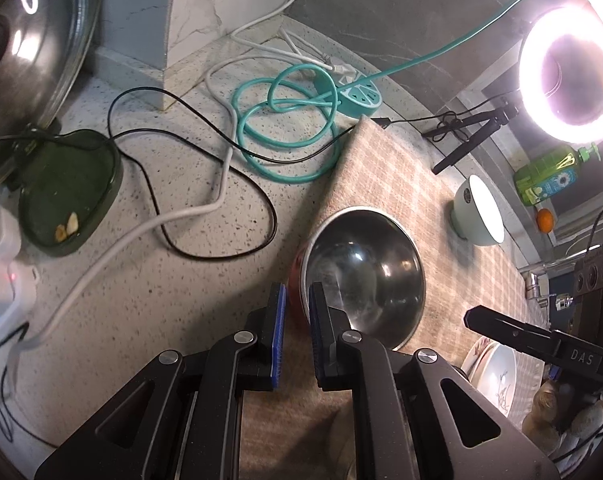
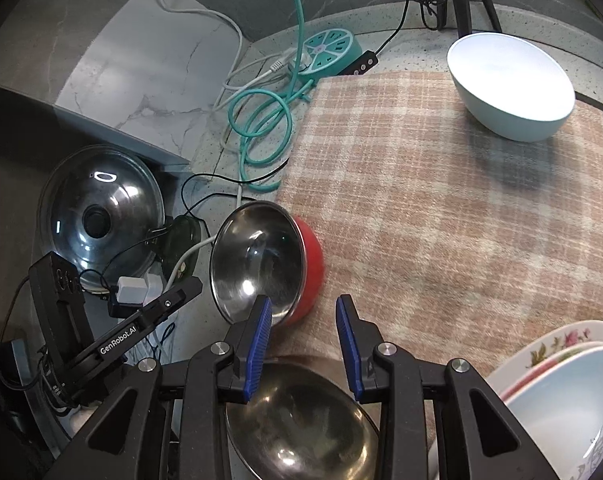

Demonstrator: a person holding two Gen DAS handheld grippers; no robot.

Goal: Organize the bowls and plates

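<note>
Left tool (image 1: pixel 297 308) pinches the thin rim of a shiny steel, red-skinned bowl (image 1: pixel 365 276); right tool (image 2: pixel 303 332) gapes empty over the fuzzy checked cloth (image 2: pixel 441 208).

both wrist fisheyes close above the counter, angled steeply down, sharing the steel bowl (image 1: pixel 365 268) (image 2: pixel 257 262) and plaid mat (image 1: pixel 401 184) (image 2: pixel 441 200)

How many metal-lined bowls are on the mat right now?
2: a red-sided steel bowl near the mat's left edge, and a steel bowl under the right gripper. Others may be hidden.
</note>
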